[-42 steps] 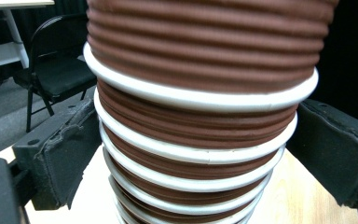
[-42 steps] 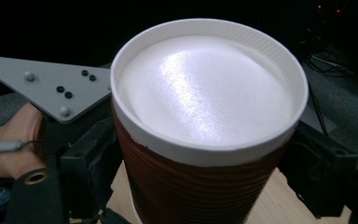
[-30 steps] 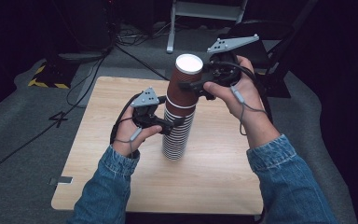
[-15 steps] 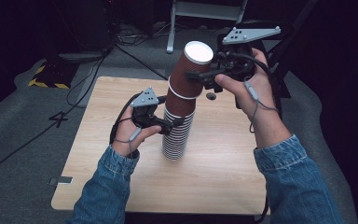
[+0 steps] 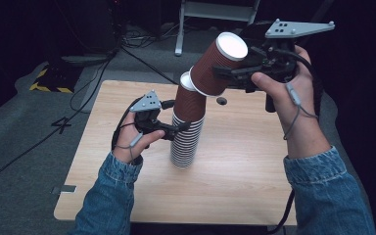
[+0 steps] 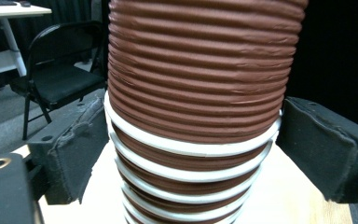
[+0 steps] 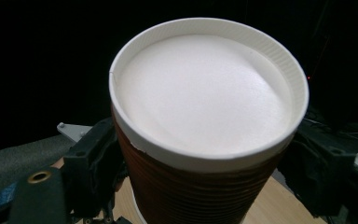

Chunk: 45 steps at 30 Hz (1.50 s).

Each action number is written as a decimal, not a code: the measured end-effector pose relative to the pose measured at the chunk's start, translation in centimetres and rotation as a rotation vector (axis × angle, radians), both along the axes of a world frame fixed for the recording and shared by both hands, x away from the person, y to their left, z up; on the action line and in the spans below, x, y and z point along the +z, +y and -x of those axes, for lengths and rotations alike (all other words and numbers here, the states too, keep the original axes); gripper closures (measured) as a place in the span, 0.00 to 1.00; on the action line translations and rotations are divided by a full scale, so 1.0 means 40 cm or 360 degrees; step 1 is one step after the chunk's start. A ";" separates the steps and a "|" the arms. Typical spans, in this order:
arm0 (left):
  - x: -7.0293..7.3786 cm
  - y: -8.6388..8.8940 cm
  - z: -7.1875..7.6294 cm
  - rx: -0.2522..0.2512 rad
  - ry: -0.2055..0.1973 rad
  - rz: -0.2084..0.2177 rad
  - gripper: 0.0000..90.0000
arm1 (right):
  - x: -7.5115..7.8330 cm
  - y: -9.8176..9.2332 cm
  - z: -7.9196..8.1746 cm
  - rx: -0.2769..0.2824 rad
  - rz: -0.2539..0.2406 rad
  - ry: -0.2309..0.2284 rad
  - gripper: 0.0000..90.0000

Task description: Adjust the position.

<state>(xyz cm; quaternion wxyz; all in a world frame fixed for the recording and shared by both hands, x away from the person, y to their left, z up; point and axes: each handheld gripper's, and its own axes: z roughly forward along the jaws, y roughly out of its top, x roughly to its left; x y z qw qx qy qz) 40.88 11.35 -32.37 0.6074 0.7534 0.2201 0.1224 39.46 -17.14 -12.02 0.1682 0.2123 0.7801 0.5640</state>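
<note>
Above the far right part of the pale wooden table (image 5: 254, 161), the right gripper (image 5: 235, 73) is clamped on one brown ribbed paper cup with a white rim (image 5: 219, 63), its jaws pressing the cup's two sides in the right gripper view. That cup hangs clear of the table, up and to the right of the tall stack of nested brown ribbed paper cups (image 5: 186, 127), and looks apart from the stack's top. Its long axis is tilted: the closed white end points up and to the far right, the open mouth down and left toward the stack. The stack stands upright on the table's middle, long axis vertical. The left gripper (image 5: 174, 131) is nearer the stack; its jaws sit against the ribbed sides partway up, seemingly clamped on the stack to steady it
</note>
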 end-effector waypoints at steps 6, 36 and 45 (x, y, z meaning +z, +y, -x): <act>0.004 0.023 0.017 0.0031 -0.0020 -0.0050 0.17 | 0.011 -0.042 0.032 -0.0017 -0.0009 -0.0043 0.23; -0.081 0.076 0.135 0.0031 0.0077 -0.0196 0.21 | -0.083 -0.257 0.096 -0.0179 -0.0070 -0.0037 0.22; -0.105 0.011 0.178 -0.0175 0.0117 -0.0273 0.23 | -0.139 -0.309 0.107 -0.0212 -0.0122 -0.0032 0.22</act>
